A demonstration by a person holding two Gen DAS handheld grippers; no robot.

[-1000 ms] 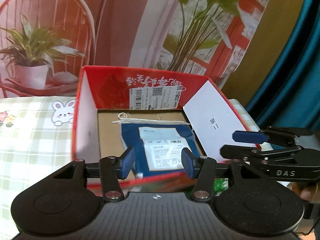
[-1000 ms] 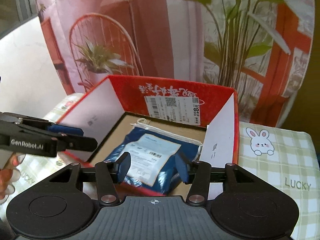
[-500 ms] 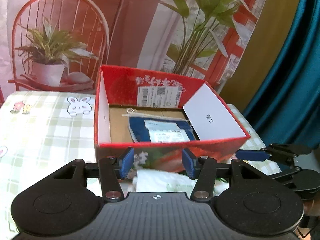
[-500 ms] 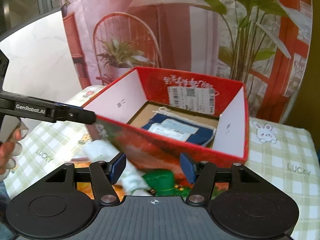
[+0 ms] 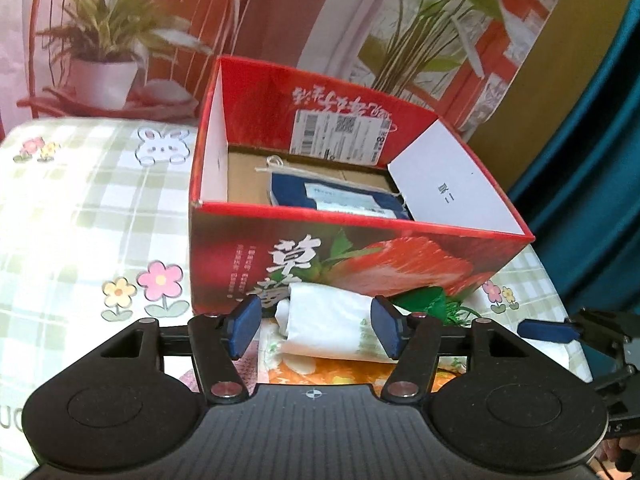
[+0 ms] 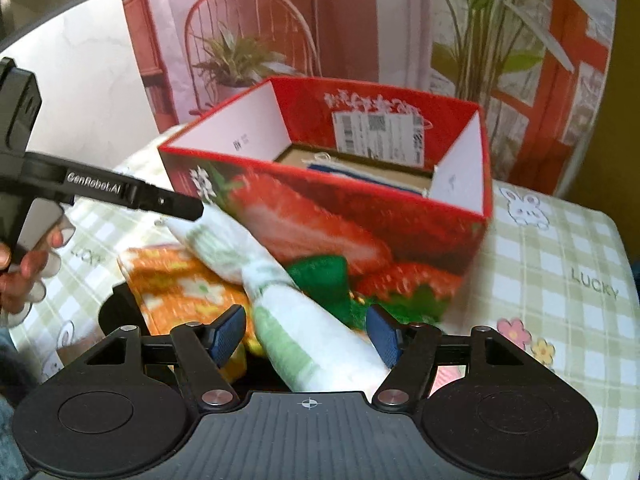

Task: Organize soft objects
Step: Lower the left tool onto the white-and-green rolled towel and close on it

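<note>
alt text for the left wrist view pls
An open left gripper hovers over a rolled white cloth lying before a red strawberry box on a checked tablecloth. A blue packet lies inside the box.

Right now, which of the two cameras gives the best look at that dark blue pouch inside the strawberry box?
The left wrist view. It looks down over the red box's near wall, so the blue pouch shows with its white label and drawstring. In the right wrist view the pouch is only a thin blue strip behind the near wall.
</note>
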